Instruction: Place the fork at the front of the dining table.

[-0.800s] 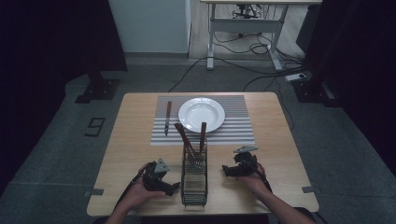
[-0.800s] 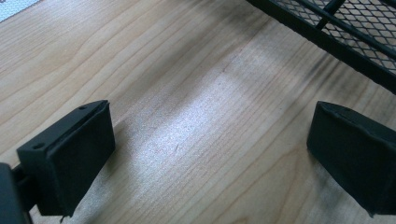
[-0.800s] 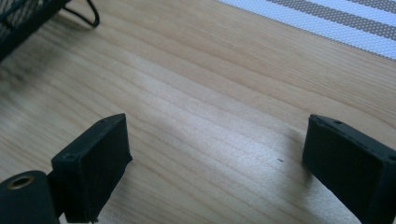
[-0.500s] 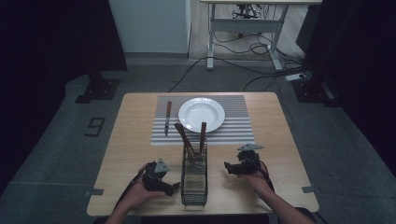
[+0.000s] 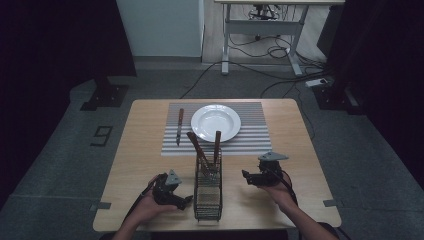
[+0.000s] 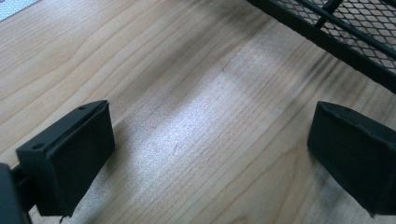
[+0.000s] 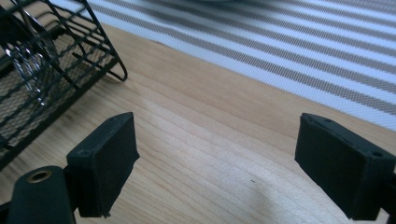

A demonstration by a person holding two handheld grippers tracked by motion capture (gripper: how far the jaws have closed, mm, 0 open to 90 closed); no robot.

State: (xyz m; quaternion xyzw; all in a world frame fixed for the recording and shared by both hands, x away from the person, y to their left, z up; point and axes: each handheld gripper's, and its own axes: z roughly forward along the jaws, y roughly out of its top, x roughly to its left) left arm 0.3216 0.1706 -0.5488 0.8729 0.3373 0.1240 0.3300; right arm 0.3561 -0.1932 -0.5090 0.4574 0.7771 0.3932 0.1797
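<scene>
Either side of the wire caddy (image 5: 207,192), left tool (image 5: 181,201) and right tool (image 5: 247,176) wide, empty, over bare tabletop (image 5: 145,165).

A black wire basket (image 5: 207,190) stands near the table's (image 5: 145,150) near edge, with two brown-handled utensils (image 5: 216,146) rising from its far end. The left gripper (image 5: 186,201) lies just left of it, the right gripper (image 5: 245,175) to its right. Farther off, a white plate (image 5: 215,122) sits on a striped mat (image 5: 250,140), a knife (image 5: 179,125) beside it at left.
</scene>
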